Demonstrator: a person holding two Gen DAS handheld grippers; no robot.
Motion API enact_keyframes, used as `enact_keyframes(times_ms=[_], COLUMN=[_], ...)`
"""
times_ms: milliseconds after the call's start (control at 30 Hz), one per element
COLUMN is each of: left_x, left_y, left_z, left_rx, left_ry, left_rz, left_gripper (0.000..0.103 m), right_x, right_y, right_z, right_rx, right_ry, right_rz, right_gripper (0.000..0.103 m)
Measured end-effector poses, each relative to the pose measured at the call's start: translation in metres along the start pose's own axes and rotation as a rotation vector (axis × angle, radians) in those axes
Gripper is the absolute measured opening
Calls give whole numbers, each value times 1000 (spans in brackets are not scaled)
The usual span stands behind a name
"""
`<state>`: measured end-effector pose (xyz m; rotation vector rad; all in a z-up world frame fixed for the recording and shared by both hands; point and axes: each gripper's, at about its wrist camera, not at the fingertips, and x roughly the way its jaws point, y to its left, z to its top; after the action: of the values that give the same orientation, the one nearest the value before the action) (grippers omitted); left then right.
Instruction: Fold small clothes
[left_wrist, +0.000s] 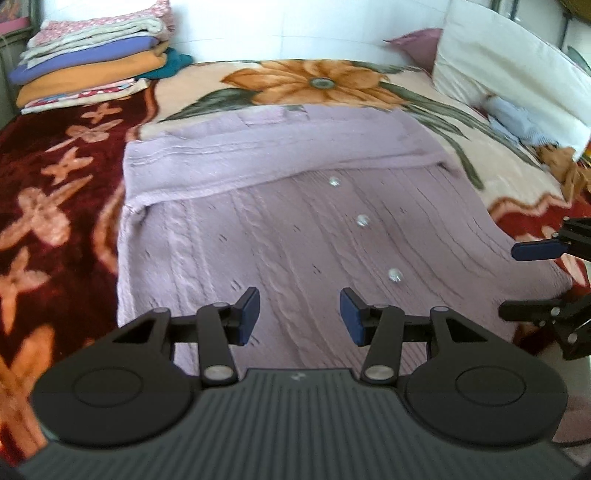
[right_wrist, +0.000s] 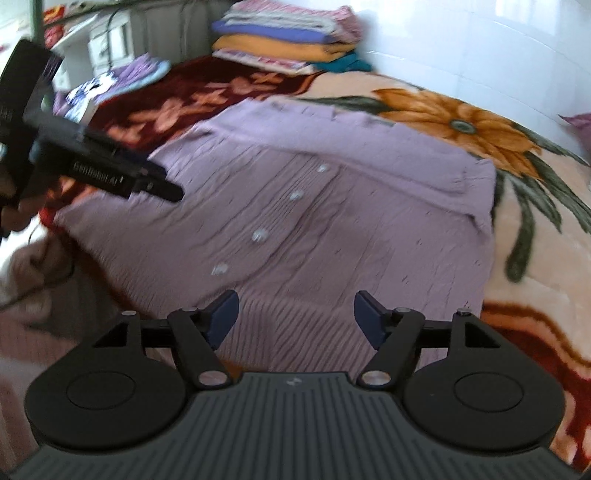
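Observation:
A lilac knitted cardigan (left_wrist: 295, 229) with pearl buttons (left_wrist: 362, 220) lies flat on the bed, its sleeves folded across the upper part. It also shows in the right wrist view (right_wrist: 314, 221). My left gripper (left_wrist: 299, 317) is open and empty, just above the cardigan's near hem. My right gripper (right_wrist: 295, 317) is open and empty over the near hem too. The right gripper's fingers (left_wrist: 535, 250) show at the right edge of the left wrist view. The left gripper (right_wrist: 110, 173) shows at the left of the right wrist view.
A floral blanket (left_wrist: 314, 81) covers the bed. A stack of folded clothes (left_wrist: 92, 55) sits at the far left corner, also in the right wrist view (right_wrist: 288, 37). A white pillow (left_wrist: 509, 74) and crumpled clothes (left_wrist: 517, 122) lie at the right. A wall stands behind.

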<state>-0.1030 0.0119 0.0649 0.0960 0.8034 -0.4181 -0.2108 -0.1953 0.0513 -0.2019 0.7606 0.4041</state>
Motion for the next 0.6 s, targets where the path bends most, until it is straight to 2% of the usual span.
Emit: enact_keyframes(times_ms=[300, 433, 600], left_x=[-5, -4, -5], left_y=[-8, -10, -13], left_z=[-12, -15, -17], left_rx=[14, 17, 38], left_ry=[21, 33, 49], left_rz=[-20, -24, -52], left_gripper=[50, 50, 50], right_x=[5, 15, 20], right_y=[17, 22, 23], right_z=[-20, -17, -7], right_rx=[-180, -188, -139], right_ry=[101, 88, 38], right_rz=[7, -16, 37], right_gripper=[76, 76, 79])
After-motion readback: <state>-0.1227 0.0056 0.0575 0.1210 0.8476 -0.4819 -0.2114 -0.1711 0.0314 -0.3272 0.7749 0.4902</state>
